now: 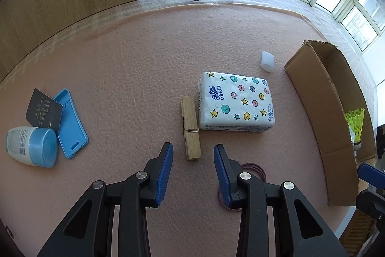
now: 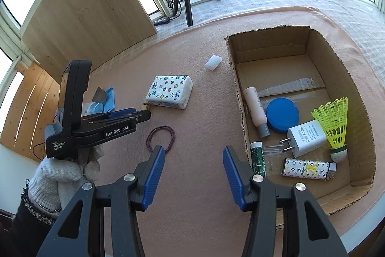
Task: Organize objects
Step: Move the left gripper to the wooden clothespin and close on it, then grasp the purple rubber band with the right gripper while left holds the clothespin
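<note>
The left gripper [image 1: 193, 151] points down at the pink mat [image 1: 120, 64]. Its jaws are partly open and hold nothing. The near end of a wooden clothespin [image 1: 190, 128] lies on the mat between the two blue tips. This looks like the next thing to pick up.

To do it well, the tips should go down on both long sides of the clothespin and squeeze near its middle. The far half of the clothespin sits right against the tissue pack [image 1: 235, 102], so the right tip has little room there. Grabbing the near half is easier. A thin rubber band [image 2: 160, 138] lies near on the mat, just under the right finger, and it should not get caught.

The right gripper [image 2: 193, 175] hangs over the bare mat beside the cardboard box [image 2: 240, 93]. Its jaws are partly open and hold nothing.

The box is on the right. It already holds a shuttlecock [image 2: 333, 122], a charger [image 2: 305, 137], a blue lid [image 2: 282, 115] and some small bottles. The clothespin likely goes in there too.

Farther away, a small white cap [image 1: 267, 61] waits near the box. Far left lie a blue case [image 1: 69, 124] and a jar [image 1: 32, 146].
</note>
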Tool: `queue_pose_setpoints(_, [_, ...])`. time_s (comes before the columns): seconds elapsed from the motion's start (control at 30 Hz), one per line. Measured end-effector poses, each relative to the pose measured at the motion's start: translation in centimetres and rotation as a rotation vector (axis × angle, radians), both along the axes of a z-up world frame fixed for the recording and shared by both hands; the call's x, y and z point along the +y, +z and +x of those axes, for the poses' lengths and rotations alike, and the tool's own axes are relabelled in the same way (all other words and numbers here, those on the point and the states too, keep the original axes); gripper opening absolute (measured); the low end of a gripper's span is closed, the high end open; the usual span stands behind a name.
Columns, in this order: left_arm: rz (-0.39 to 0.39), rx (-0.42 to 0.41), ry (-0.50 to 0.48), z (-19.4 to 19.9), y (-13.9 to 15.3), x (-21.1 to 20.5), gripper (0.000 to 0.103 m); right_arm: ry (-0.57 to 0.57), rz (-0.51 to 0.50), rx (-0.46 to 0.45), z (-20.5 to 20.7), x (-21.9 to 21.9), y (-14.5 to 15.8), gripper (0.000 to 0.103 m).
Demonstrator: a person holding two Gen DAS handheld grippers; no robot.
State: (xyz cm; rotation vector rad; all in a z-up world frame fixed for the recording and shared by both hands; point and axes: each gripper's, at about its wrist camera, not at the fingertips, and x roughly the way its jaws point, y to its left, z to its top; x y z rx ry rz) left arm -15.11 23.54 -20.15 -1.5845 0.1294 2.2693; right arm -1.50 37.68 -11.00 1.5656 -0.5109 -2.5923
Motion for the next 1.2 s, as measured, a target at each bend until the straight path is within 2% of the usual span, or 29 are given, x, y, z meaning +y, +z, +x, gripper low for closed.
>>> queue_pose_setpoints(0.07, [-0.004, -0.003, 0.001, -0.1, -0.2, 0.1, 0.031, 0.003, 0.000, -0.002, -0.1, -0.2, -0.1, 0.047])
queue_pose_setpoints(0.27, [0.004, -0.003, 0.010, -0.3, -0.5, 0.2, 0.027, 0.021, 0.009, -0.012, -0.5, -0.9, -0.5, 0.047])
queue_pose_setpoints(0.3, [0.002, 0.001, 0.010, -0.4, -0.6, 0.2, 0.024, 0.023, 0.008, -0.017, -0.6, -1.0, -0.7, 0.047])
queue_pose_setpoints(0.33, [-0.004, 0.009, 0.015, -0.4, -0.6, 0.2, 0.018, 0.026, 0.002, -0.024, -0.8, -1.0, -0.9, 0.047])
queue_pose_setpoints(0.4, [0.007, 0.011, 0.039, -0.6, -0.8, -0.1, 0.013, 0.032, -0.012, -0.036, -1.1, -1.3, -1.3, 0.047])
queue_pose_setpoints(0.47, [0.030, 0.001, 0.061, -0.8, -0.8, -0.5, 0.012, 0.042, -0.015, -0.046, -1.4, -1.7, -1.7, 0.047])
queue_pose_setpoints(0.63, [0.032, 0.008, 0.082, -0.9, -0.8, -1.3, 0.012, 0.079, 0.007, -0.067, -2.9, -3.0, -2.7, 0.047])
queue_pose_setpoints(0.8, [0.037, 0.003, 0.096, -0.2, -0.8, -2.7, 0.012, 0.142, 0.025, -0.131, -5.3, -4.7, -5.0, 0.047])
queue_pose_setpoints(1.0, [0.055, -0.003, 0.125, 1.6, -0.9, -5.0, 0.012, 0.187, 0.096, -0.167, -7.2, -6.2, -6.9, 0.046])
queue_pose_setpoints(1.2, [0.066, -0.004, 0.138, 3.5, -0.9, -6.2, 0.012, 0.212, 0.153, -0.180, -8.3, -6.8, -7.5, 0.045])
